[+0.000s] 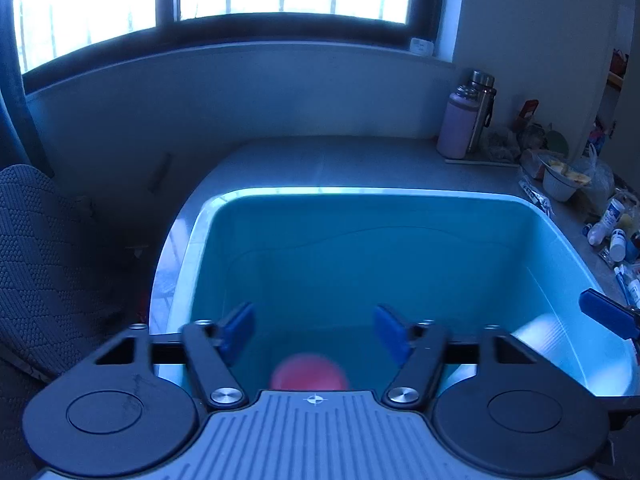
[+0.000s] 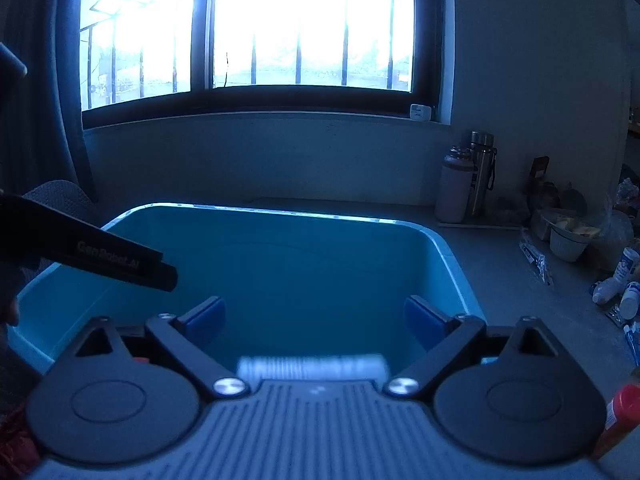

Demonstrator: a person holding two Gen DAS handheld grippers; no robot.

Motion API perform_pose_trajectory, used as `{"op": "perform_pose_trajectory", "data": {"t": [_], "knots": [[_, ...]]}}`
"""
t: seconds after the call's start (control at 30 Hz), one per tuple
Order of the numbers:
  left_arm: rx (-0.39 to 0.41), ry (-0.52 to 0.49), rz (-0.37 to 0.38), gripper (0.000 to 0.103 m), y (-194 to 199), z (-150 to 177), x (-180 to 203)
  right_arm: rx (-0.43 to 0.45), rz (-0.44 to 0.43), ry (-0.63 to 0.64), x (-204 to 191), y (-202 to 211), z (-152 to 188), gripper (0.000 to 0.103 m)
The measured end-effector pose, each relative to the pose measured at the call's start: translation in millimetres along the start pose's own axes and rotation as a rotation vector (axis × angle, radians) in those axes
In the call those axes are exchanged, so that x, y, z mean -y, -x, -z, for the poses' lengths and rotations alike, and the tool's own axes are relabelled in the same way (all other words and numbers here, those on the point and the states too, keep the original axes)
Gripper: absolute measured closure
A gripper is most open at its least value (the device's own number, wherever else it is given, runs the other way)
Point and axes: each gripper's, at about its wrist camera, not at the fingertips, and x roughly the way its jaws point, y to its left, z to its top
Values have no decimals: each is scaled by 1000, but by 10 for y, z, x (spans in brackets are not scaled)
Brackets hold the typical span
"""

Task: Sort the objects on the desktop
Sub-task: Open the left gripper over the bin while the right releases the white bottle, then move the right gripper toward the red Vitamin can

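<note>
**Dropping Two Pieces Into the Bin: Where It Could Slip**

Hovering over the open blue bin (image 1: 400,216), both sets of tongs stand spread with nothing between their pads. The left tongs (image 1: 316,330) sit above the bin's interior, and a blurred pink-red round thing (image 1: 310,376) shows just below them against the bin's inside, apart from either pad; it looks free of the grip and either falling or lying in the bin, though the blur makes it hard to say which. The right tongs (image 2: 316,318) are likewise parted over the same bin, and a pale ribbed cylinder (image 2: 312,366), also smeared, lies crosswise just beneath them, touching neither pad.

The main risk, as I judge it, is crowding. The two tools work close together over one bin: the left tool's black body reaches into the right wrist view, and a blue pad of the right tongs shows at the edge of the left view. A careless withdrawal could knock one tool against the other or against the bin's rim.

A second risk is a bounce. Round, light pieces let go from above may roll up a wall or hop out.

On the tabletop (image 2: 500,264) to the right lie small bottles, a white cup (image 2: 568,244) and wrappers, with two flasks (image 2: 466,176) standing near the wall. A wide swing toward the next piece could tip the flasks or scatter that clutter. The red container (image 2: 620,412) close by the right tool is especially exposed.
</note>
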Motion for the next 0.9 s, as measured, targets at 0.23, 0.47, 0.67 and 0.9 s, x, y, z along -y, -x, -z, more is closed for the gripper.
{"op": "perform_pose_trajectory", "data": {"t": [0.23, 0.47, 0.67, 0.9], "knots": [[-4, -7, -10, 29, 0, -3, 58, -4, -3, 0, 23, 53, -15, 6], [15, -11, -24, 29, 143, -9, 150, 16, -10, -9, 78, 160, -30, 5], [40, 8, -19, 28, 358, 42, 214, 50, -10, -14, 172, 337, -26, 3], [80, 12, -12, 28, 662, 143, 421, 103, 4, -33, 391, 616, 51, 1]]}}
